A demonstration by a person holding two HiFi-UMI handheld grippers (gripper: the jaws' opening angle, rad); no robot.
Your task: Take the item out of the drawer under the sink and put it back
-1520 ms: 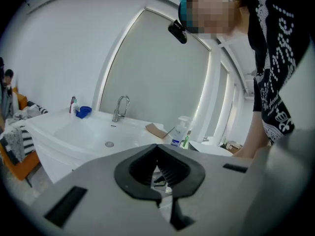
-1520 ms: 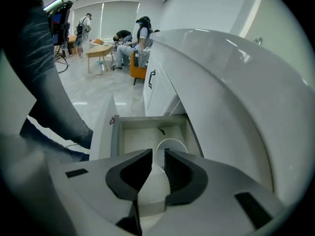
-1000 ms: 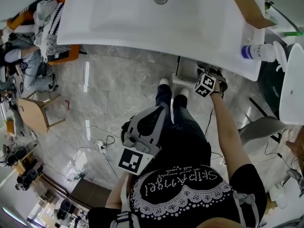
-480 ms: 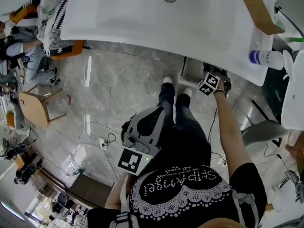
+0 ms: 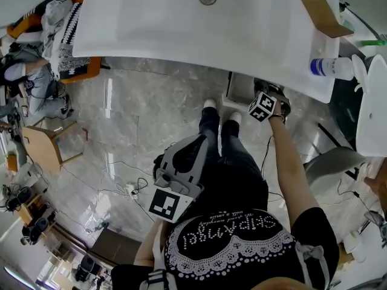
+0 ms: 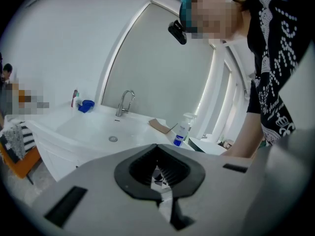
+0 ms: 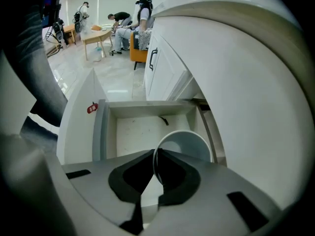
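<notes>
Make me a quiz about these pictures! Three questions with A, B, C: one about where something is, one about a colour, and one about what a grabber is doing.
1. Where is the spray bottle?
A on the floor
B on the sink top
C on a shelf

2. What colour is the cup?
A red
B green
C white

3. What is the right gripper doing?
A standing wide open
B pinching the cup's rim
C shut on nothing

Answers:
1 B, it sits at the right end of the sink.
2 C, it looks white all over.
3 B, the jaws are closed on the rim.
</notes>
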